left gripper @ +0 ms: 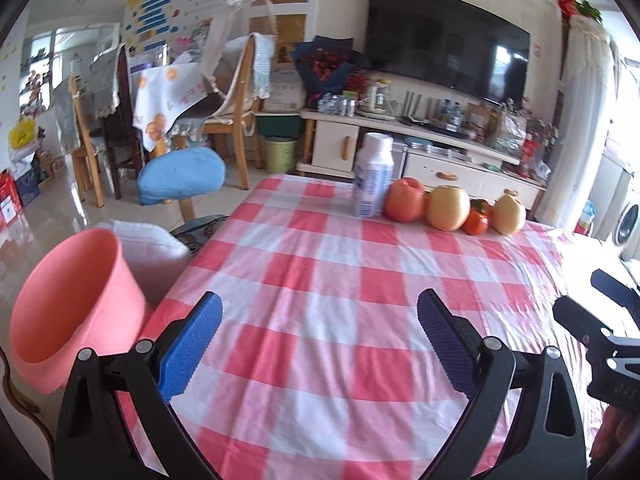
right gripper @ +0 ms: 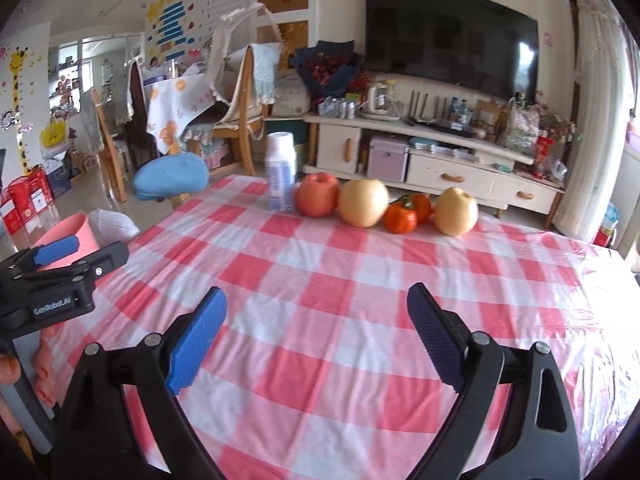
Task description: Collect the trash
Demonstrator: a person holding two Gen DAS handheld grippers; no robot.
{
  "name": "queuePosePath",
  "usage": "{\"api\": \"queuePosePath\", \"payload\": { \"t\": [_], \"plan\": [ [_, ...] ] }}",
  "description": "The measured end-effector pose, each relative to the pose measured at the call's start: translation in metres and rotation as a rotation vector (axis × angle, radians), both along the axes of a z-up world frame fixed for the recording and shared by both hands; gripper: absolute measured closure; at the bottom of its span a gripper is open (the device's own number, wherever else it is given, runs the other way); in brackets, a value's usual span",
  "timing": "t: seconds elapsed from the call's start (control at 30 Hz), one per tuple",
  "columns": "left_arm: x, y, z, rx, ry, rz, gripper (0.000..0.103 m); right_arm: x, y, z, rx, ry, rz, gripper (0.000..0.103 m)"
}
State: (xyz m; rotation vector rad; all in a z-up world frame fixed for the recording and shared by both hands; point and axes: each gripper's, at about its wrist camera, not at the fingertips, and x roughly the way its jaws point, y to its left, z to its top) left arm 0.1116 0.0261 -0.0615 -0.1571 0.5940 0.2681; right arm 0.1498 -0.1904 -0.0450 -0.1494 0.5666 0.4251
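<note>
From the left wrist camera we see our left gripper (left gripper: 320, 320) spread wide over the checked tablecloth (left gripper: 320, 280) with nothing between its blue pads. Taking the white bottle (left gripper: 373, 176) as our landmark, it stands upright at the far edge of the table; it looks to us like the only trash here. Touching its right side is a red apple (left gripper: 404, 199), then a pear (left gripper: 448, 208), a tangerine (left gripper: 476, 220) and a second pear (left gripper: 509, 214) in a row. Well to the bottle's left and nearer us, off the table edge, sits the pink bin (left gripper: 76, 312). To do this step well, we judge the grip should come at the bottle from its free left side or from the front, low enough on the body to stay firm, so the apple is not knocked rolling.

From the right wrist camera our right gripper (right gripper: 316, 320) is likewise wide open and empty, hovering over the cloth nearer us than the bottle (right gripper: 281, 176). The cloth is wrinkled and glossy, so we expect the bottle to tip easily if nudged. Behind the bottle are wooden chairs (right gripper: 240, 112); to its right, a cluttered TV cabinet (right gripper: 440, 148) beneath a dark television (right gripper: 452, 36).
</note>
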Motion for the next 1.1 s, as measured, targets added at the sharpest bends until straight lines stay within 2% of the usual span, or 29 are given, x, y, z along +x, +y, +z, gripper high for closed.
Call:
{"api": "queuePosePath", "payload": {
  "t": [0.33,0.6,0.83,1.1],
  "plan": [
    [0.012,-0.070,0.010,0.017,-0.002,-0.103,0.006,-0.002,-0.054,0.004,-0.006,-0.064,-0.105,0.010],
    [0.027,-0.127,0.028,0.071,-0.034,-0.174,0.006,0.001,-0.121,0.017,0.073,-0.115,-0.257,0.010],
    [0.038,-0.171,0.045,0.120,-0.059,-0.217,0.006,-0.003,-0.165,0.032,0.079,-0.194,-0.379,0.010],
    [0.042,-0.204,0.061,0.085,-0.085,-0.275,0.006,-0.013,-0.193,0.041,0.082,-0.272,-0.440,0.007]
  ]
}}
